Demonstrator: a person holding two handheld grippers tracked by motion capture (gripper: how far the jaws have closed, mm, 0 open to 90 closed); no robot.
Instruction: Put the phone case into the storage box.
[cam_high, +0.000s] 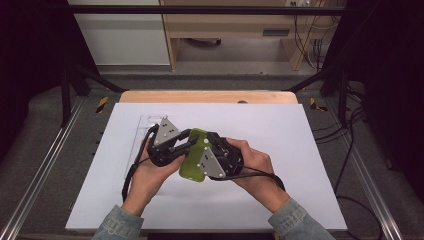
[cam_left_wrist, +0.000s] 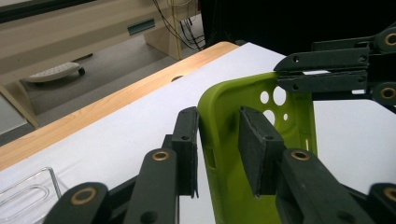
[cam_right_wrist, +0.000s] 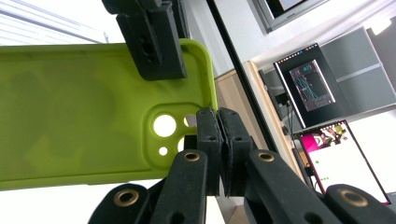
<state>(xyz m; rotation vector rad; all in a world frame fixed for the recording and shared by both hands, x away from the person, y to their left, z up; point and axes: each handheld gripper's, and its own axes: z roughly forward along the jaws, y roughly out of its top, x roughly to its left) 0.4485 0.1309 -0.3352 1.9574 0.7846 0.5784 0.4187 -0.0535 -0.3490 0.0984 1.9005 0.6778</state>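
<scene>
A lime-green phone case (cam_high: 193, 169) is held just above the white sheet between both hands. My right gripper (cam_right_wrist: 218, 116) is shut on the case (cam_right_wrist: 70, 116) at its rim beside the camera cut-out; it comes in from the right in the high view (cam_high: 204, 148). My left gripper (cam_left_wrist: 217, 135) straddles one side wall of the case (cam_left_wrist: 224, 186). Its left pad lies against the outside, and its right pad stands a little off the inside. In the high view the left gripper (cam_high: 192, 142) reaches in from the left.
A white sheet (cam_high: 280, 130) covers the wooden table (cam_high: 210, 96). A clear plastic tray (cam_high: 145, 125) lies on it behind the left hand. Black frame rails run along both sides. Cables hang at the right, and a desk and monitors stand beyond the table.
</scene>
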